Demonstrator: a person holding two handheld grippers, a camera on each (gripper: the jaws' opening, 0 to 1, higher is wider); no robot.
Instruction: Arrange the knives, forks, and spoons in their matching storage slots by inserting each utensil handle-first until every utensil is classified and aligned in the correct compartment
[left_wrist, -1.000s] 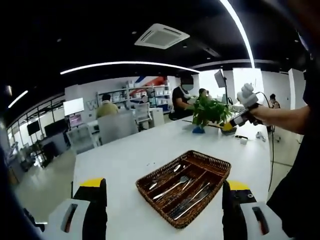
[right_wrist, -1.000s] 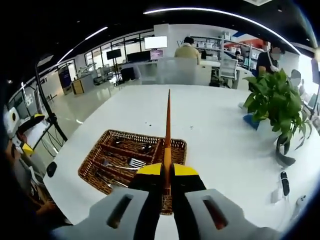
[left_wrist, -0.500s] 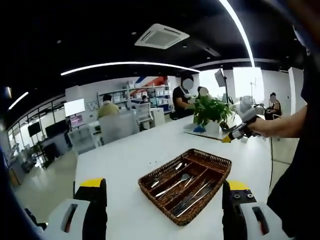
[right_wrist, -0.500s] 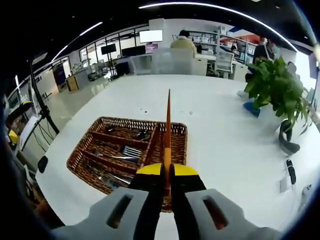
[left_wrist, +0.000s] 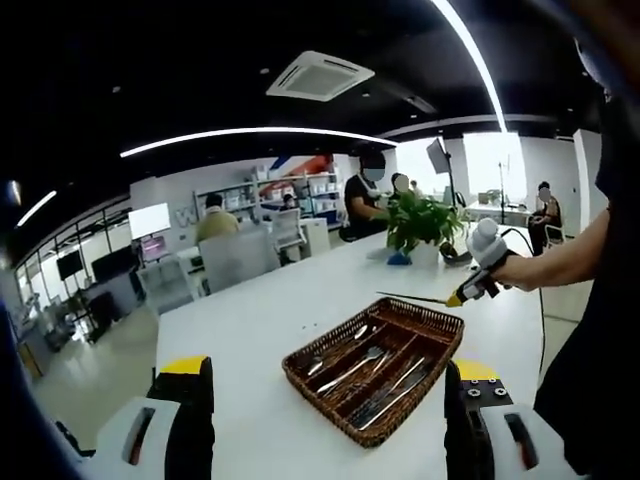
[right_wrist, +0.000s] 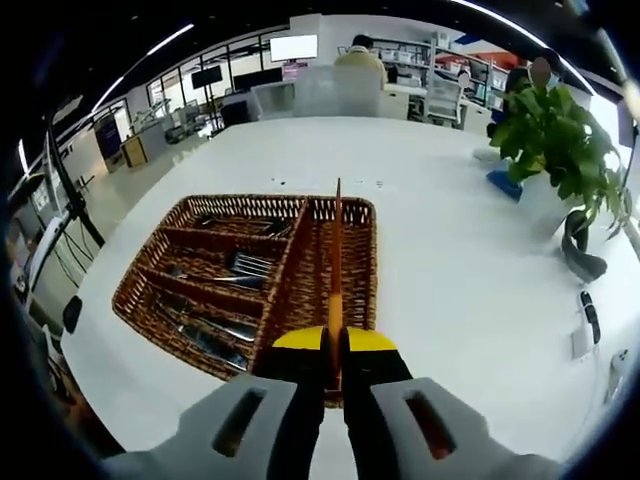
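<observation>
Lower now than a second ago, the right gripper (right_wrist: 334, 345) pinches a thin orange-looking utensil (right_wrist: 336, 260), too edge-on to identify, above the wicker cutlery basket (right_wrist: 145, 270) on the white table (right_wrist: 460, 260). Left gripper (left_wrist: 328, 400) hangs wide open, empty

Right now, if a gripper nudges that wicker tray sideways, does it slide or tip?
Probably slides: the wicker tray is low and wide, sitting flat on the smooth white table. Likely light, being woven, though the cutlery inside adds weight. The utensils may shift and rattle in their slots.
</observation>
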